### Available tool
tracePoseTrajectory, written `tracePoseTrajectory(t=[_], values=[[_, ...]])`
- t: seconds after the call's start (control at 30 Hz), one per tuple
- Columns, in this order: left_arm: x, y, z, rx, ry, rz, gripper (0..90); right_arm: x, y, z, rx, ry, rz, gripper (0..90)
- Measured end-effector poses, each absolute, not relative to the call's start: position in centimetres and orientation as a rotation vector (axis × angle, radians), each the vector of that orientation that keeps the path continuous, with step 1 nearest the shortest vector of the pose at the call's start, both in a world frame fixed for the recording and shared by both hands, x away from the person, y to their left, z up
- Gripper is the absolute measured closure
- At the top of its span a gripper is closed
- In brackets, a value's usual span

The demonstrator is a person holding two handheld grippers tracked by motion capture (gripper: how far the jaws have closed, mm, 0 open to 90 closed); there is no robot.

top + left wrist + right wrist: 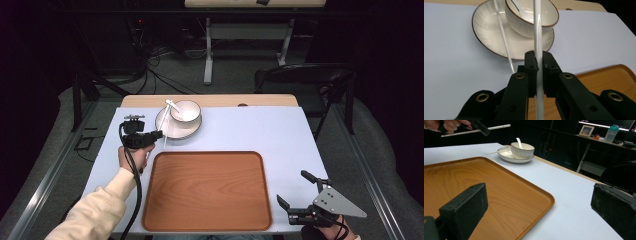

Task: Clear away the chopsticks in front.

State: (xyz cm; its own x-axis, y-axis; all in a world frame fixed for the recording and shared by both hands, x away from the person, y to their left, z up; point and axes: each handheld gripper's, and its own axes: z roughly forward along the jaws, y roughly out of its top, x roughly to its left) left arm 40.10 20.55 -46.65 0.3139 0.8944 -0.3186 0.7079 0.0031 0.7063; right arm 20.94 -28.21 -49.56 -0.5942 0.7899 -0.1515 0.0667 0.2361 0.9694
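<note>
My left gripper [160,134] [538,56] is shut on a white chopstick [537,30] [496,127] and holds it in the air just left of the white plate [172,129]. A second chopstick [503,35] [496,151] leans on the plate's rim, its end on the table. On the plate stands a white bowl [186,112] [531,17] with a spoon [519,143] in it. A wooden tray [207,190] lies at the front middle with nothing on it. Off the tray's right front corner, my right gripper [291,186] [539,195] is open with nothing between its jaws.
The table has a pale blue cover [260,130] with bare wood at its far edge. A dark chair [300,80] stands behind the table's right corner. Cables and desk legs [207,55] lie on the floor farther back.
</note>
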Motion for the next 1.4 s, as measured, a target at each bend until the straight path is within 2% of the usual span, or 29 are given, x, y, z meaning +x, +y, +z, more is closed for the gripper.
tracePoseTrajectory(t=[0.57,0.93,1.4], values=[[33.9,19.1,-49.7,1.710,1.434,0.186,84.1,20.9,-28.2,-49.6,0.779,1.861,1.407,0.2],[32.3,19.2,-52.6,1.697,1.516,0.140,84.0,20.9,-28.2,-49.6,0.779,1.862,1.406,0.2],[31.4,18.6,-54.2,1.748,1.589,0.186,83.9,20.8,-28.2,-49.5,0.770,1.871,1.403,0.3]])
